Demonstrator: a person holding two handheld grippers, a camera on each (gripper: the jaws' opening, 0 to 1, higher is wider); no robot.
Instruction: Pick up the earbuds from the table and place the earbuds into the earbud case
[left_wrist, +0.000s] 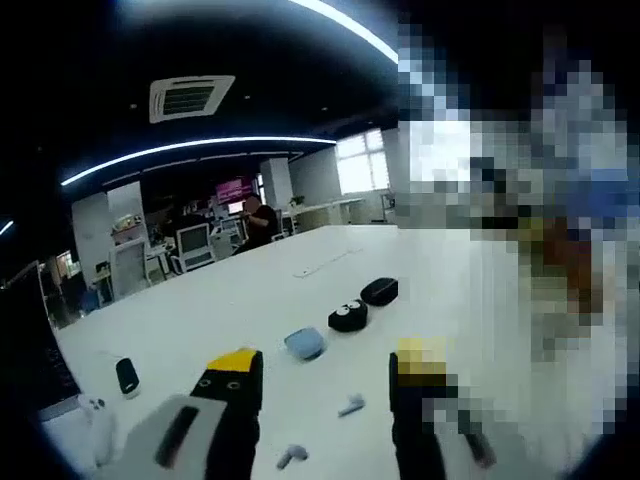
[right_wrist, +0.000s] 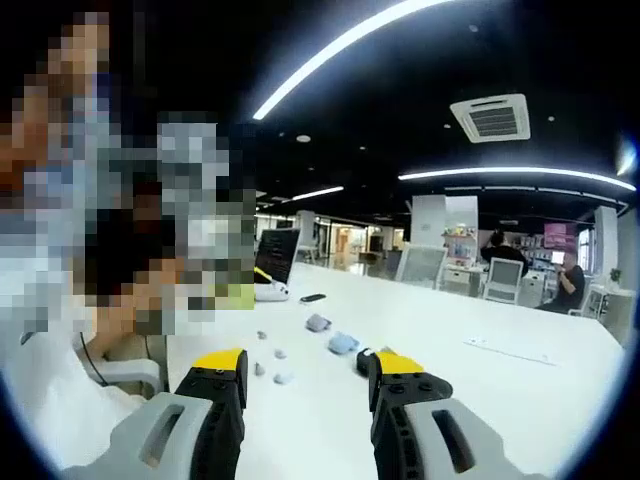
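No readable text, label, brand or number anywhere. Glowing magenta wall screen (left_wrist: 233, 189) at the far end of the room too blurred to read; same for the dark tilted monitor (right_wrist: 276, 254) on the white table.

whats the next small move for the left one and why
Probably lower the left hand-held gripper toward the earbud on the table. Its jaws stand open and empty, and that earbud lies loose between them, nearer than the blue case.
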